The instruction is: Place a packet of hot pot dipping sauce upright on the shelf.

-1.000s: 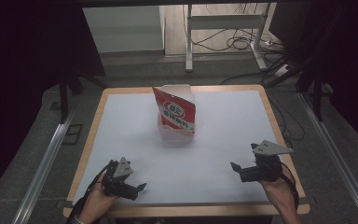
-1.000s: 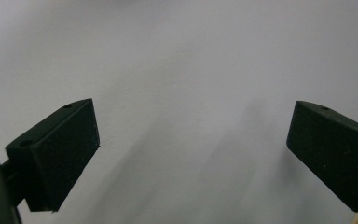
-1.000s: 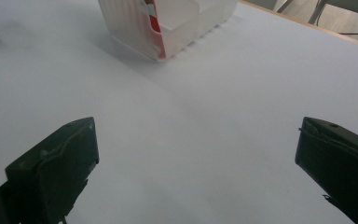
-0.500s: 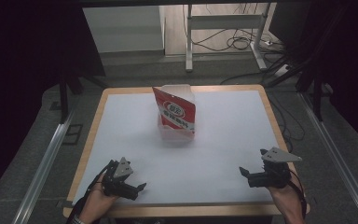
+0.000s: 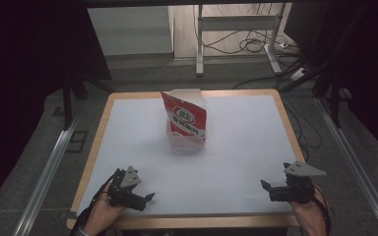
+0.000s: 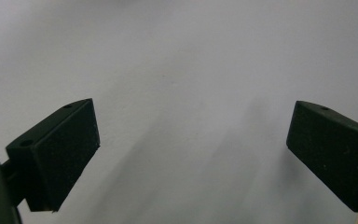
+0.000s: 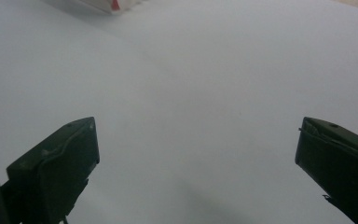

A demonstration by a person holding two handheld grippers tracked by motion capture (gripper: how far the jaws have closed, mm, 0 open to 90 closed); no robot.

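On the tabletop: a red-and-white snack bag stands upright toward the far middle of the white tabletop, top edge apparently open, though what is inside cannot be told.
Left hand-held gripper: low at the near left corner, jaws spread wide, nothing between them; its own view shows bare white surface.
Right hand-held gripper: at the near right edge, jaws likewise apart and empty; the bag's bottom edge sits far off at the top of its view.
Done: nothing visible; the bag is untouched and well apart from both.
Left: judging by this, reaching, grasping and handling the bag.
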